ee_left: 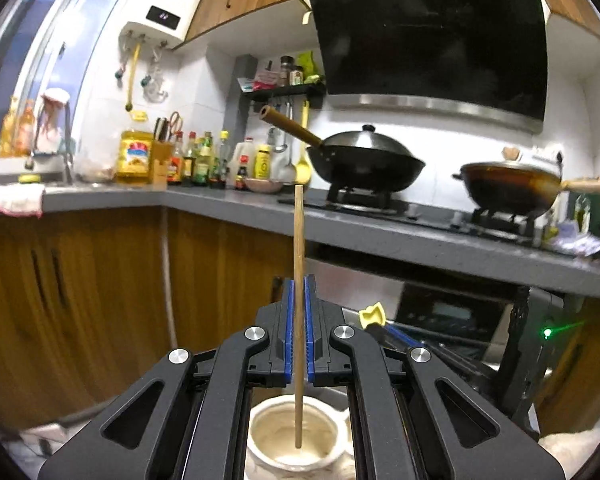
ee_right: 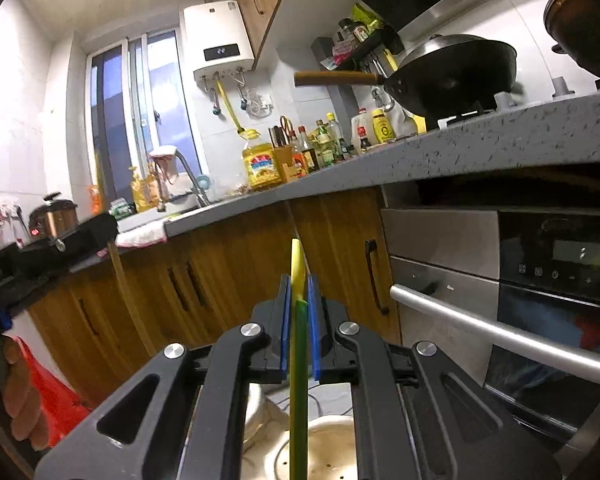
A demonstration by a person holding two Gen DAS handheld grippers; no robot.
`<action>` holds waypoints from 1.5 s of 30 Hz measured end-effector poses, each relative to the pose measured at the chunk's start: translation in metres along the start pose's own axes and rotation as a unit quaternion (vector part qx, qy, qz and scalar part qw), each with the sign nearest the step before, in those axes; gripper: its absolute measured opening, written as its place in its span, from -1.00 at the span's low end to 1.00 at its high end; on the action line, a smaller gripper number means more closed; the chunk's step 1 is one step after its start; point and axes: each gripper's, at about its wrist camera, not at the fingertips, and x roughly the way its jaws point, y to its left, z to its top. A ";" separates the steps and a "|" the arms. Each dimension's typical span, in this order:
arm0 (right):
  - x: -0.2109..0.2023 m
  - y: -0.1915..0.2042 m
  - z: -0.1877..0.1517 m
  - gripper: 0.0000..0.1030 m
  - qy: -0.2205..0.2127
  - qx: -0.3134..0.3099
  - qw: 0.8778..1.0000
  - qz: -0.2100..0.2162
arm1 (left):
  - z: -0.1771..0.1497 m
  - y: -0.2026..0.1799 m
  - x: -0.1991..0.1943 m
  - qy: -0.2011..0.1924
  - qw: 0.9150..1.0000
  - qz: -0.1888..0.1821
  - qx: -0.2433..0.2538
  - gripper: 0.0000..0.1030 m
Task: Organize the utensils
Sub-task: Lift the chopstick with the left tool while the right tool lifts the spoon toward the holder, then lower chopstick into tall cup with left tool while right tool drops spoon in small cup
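Observation:
My left gripper [ee_left: 299, 280] is shut on a wooden chopstick [ee_left: 299, 240] held upright; its lower end hangs inside a cream ceramic jar [ee_left: 332, 440] right below the gripper. My right gripper [ee_right: 299, 278] is shut on a yellow-green plastic utensil handle [ee_right: 298, 360], also upright, its lower part reaching down over a pale round holder [ee_right: 332, 444] with small holes in its bottom. The right gripper's tip with a yellow utensil end shows in the left wrist view [ee_left: 374, 314]. The left gripper shows at the left edge of the right wrist view [ee_right: 60, 240], with a chopstick [ee_right: 124, 288] hanging from it.
A grey countertop [ee_left: 380, 232] runs ahead with a black wok [ee_left: 368, 164], a second pan [ee_left: 512, 184], several bottles [ee_left: 204, 160] and a sink tap [ee_right: 188, 176]. Wooden cabinets [ee_left: 100, 288] and a steel oven [ee_right: 500, 300] stand below. A red bag [ee_right: 48, 396] lies low left.

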 end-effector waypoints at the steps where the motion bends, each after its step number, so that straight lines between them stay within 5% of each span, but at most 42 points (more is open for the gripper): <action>1: 0.004 -0.001 -0.004 -0.85 0.003 -0.002 1.000 -0.004 | -0.003 0.000 0.002 0.004 1.000 0.000 0.001 -0.89; 10: 0.011 -0.005 -0.032 -0.85 0.012 -0.037 0.998 -0.048 | -0.050 0.002 0.010 0.039 0.999 0.011 0.011 -0.89; 22: 0.019 -0.007 -0.031 -0.85 0.008 -0.045 0.996 -0.076 | -0.072 0.008 0.020 0.070 0.997 0.006 0.007 -0.89; 45: -0.005 -0.030 -0.060 -0.84 0.102 -0.016 0.993 -0.049 | -0.088 0.015 0.032 0.107 0.994 0.006 -0.001 -0.89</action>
